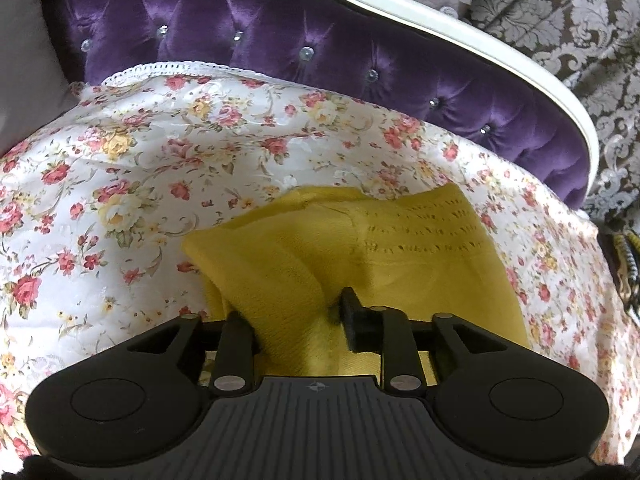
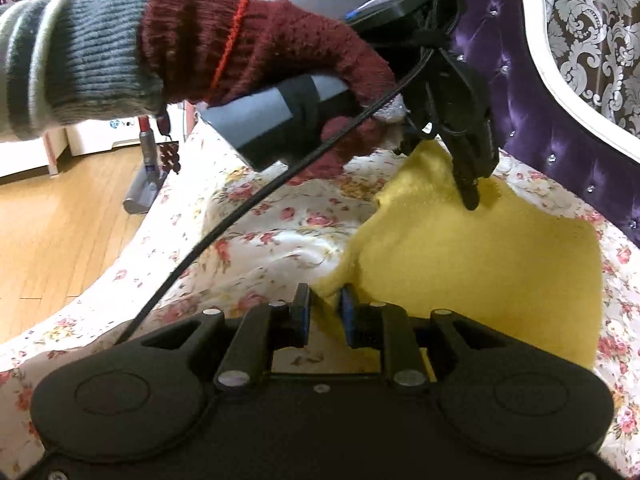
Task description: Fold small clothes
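A small yellow knitted garment (image 1: 360, 248) lies on a floral bedspread (image 1: 120, 184). My left gripper (image 1: 296, 312) has yellow cloth bunched between its fingers and lifts that edge off the bed. In the right wrist view the left gripper (image 2: 468, 196) hangs over the garment (image 2: 480, 264), gripping a raised fold, held by a hand in a red glove (image 2: 256, 48). My right gripper (image 2: 324, 312) is at the garment's near corner, its jaws a narrow gap apart with a thin yellow edge between them.
A purple tufted headboard (image 1: 320, 52) with a white frame (image 1: 480, 40) runs behind the bed. A black cable (image 2: 240, 208) trails from the left gripper across the bedspread. Wooden floor (image 2: 60, 232) and a vacuum head (image 2: 144, 192) lie to the left of the bed.
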{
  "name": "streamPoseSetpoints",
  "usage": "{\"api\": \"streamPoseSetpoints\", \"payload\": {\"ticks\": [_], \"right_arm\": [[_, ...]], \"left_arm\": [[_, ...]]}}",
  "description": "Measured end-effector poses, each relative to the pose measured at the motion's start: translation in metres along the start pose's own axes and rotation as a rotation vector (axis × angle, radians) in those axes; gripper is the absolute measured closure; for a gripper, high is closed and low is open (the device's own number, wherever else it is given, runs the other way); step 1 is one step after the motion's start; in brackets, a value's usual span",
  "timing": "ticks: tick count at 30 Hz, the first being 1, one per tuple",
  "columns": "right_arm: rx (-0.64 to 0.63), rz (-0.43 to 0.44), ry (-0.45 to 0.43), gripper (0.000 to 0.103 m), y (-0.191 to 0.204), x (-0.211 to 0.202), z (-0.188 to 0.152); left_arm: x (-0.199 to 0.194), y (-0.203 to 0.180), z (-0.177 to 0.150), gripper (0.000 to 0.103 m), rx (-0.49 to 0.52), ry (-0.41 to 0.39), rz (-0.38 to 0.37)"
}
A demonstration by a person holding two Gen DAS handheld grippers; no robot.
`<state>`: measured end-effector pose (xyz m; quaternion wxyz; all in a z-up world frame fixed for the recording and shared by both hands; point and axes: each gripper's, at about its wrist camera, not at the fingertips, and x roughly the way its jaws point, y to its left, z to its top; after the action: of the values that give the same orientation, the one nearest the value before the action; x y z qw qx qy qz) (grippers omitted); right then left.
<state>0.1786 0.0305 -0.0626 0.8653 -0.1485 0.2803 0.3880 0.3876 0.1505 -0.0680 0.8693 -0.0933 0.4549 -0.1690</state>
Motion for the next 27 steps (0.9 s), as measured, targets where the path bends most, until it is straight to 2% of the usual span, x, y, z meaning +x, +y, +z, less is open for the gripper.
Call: {"api": "streamPoseSetpoints", "payload": {"ticks": [3,5,6,7,11,15,18,21,22,23,24,27], "right_arm": [[0.034,0.032,-0.017,0.075,-0.007,-0.009,0.001],[0.072,0.044,-0.041,0.075,-0.018,-0.019,0.004],[0.093,0.046,-0.055,0.075,-0.025,-0.025,0.005],[0.115,0.038,-0.070,0.072,-0.034,-0.029,0.006],[0.230,-0.047,-0.102,0.053,-0.083,-0.037,0.011],[0.308,-0.143,-0.091,0.052,-0.138,-0.017,0.016],[0.335,-0.164,-0.079,0.052,-0.164,0.000,0.023],[0.349,-0.160,-0.087,0.052,-0.183,0.015,0.029],[0.344,-0.157,-0.093,0.046,-0.189,0.021,0.030],[0.333,-0.149,-0.098,0.035,-0.194,0.025,0.034],[0.325,-0.134,-0.099,0.030,-0.200,0.031,0.038],[0.320,-0.072,-0.087,0.030,-0.213,0.044,0.045]], "left_arm": [[-0.001,0.005,-0.002,0.069,-0.022,-0.010,-0.014],[-0.002,0.009,-0.004,0.060,-0.033,-0.023,-0.006],[-0.003,0.011,-0.005,0.059,-0.043,-0.032,-0.007],[-0.004,0.013,-0.006,0.058,-0.057,-0.039,-0.010],[-0.006,0.015,-0.013,0.057,-0.084,-0.072,-0.009],[-0.007,0.010,-0.017,0.057,-0.060,-0.103,0.019],[-0.010,-0.002,-0.025,0.057,0.028,-0.151,0.070],[-0.014,-0.025,-0.039,0.057,0.206,-0.221,0.159],[-0.014,-0.032,-0.045,0.057,0.265,-0.241,0.187],[-0.014,-0.037,-0.049,0.057,0.301,-0.253,0.199],[-0.014,-0.040,-0.053,0.057,0.324,-0.263,0.205],[-0.014,-0.041,-0.059,0.058,0.329,-0.283,0.198]]}}
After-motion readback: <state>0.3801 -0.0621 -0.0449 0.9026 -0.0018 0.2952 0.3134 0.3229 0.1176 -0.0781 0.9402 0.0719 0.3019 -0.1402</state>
